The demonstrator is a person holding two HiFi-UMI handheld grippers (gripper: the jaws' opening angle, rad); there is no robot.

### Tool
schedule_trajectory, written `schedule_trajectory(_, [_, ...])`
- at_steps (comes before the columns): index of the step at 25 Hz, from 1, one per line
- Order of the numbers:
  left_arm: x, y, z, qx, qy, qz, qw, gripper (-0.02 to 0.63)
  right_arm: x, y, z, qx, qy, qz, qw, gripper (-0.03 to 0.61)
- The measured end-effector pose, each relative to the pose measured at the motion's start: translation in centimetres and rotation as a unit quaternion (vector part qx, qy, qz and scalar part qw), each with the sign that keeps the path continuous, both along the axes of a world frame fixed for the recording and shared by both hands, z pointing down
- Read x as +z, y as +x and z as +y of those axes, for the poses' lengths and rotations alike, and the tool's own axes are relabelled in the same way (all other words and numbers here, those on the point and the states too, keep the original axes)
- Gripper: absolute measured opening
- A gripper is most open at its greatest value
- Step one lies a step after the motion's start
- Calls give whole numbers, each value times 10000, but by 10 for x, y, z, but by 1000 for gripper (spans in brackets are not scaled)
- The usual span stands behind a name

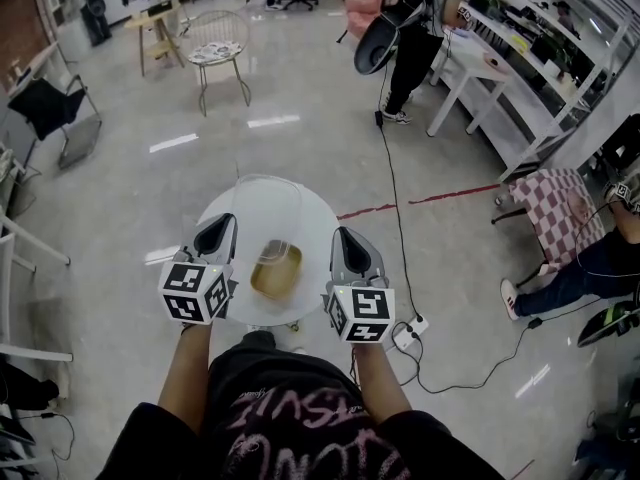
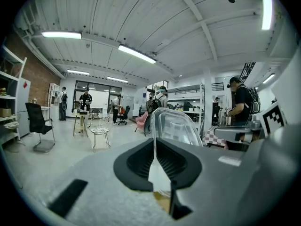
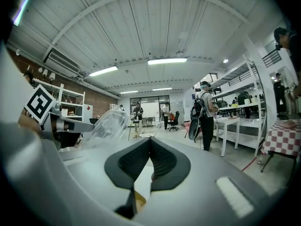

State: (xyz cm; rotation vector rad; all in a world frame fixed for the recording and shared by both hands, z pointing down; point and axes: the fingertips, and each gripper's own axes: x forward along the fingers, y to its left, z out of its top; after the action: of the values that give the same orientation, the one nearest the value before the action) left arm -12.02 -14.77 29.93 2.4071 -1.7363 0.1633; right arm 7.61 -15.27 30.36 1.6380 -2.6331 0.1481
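- Hovering either side of the clear container on the round counter, left gripper and right gripper flank it.
- Both sets of fingers are pressed together, empty.
- The hinged lid stands upright, exposing the contents.

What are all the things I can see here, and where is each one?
Table: one, white, round, below the grippers.
Box: one, clear, something yellowish inside, on the table's middle.
Lid: one, clear, standing up behind the box.
Wire chair: one, pale, far floor.
Black chair: one, black, left side.
Checked cloth: one, red and white, right side.
Power strip: one, white, floor beside the table.
Standing person: one, black trousers, far right.
Left gripper: one, grey, left of the box, jaws together.
Right gripper: one, grey, right of the box, jaws together.
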Motion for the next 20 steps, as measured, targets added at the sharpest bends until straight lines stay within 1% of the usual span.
schedule_trajectory(4, [-4,4,-2,-35,42,-2,10000,15,-1,6,-2,1,14,-15,10000,5])
schedule_trajectory(20, [-5,3,-3,-58,73,38,9999,15,-2,8,-5,18,32,-36,10000,5])
